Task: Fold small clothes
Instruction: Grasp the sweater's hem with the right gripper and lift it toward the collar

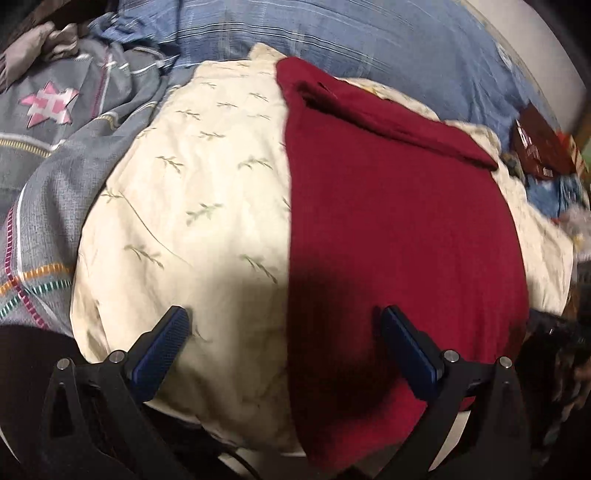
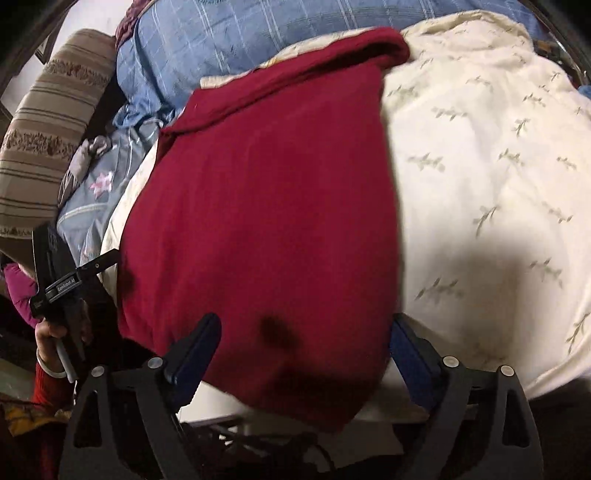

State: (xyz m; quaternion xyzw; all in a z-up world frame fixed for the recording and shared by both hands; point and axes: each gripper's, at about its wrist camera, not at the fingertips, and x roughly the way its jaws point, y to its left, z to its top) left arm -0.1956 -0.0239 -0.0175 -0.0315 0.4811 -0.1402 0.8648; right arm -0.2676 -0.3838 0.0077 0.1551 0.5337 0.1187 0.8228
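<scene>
A dark red knit garment (image 1: 399,236) is being shown laid lengthwise on a cream leaf-print quilt (image 1: 192,206), filling the centre and right of the left wrist view and the centre-left of the right wrist view. Its far end, toward the upper part of both frames, is being seen doubled over into a thick rolled band, and its long edges are running straight, so a lengthwise fold appears to be already made. The step in hand is being judged as the pause between folds, with the cloth lying free and nothing being gripped.

The left hand-held gripper (image 1: 284,326) is being held with its jaws spread wide and bare above the garment's near left edge, one blue pad (image 1: 162,350) over the quilt and the other over the red cloth. The right hand-held gripper (image 2: 301,338) is likewise being held wide and bare, its fingers straddling the garment's near end at the bottom of its frame. The left tool is also being seen at the left edge of the right wrist view.

A blue checked bedcover (image 1: 332,33) is lying beyond the quilt, at the top.

The next move is probably calling for both near corners to be pinched, lifted together and carried toward the rolled far end, with the thick knit being kept level so the layers are not dragged askew.
</scene>
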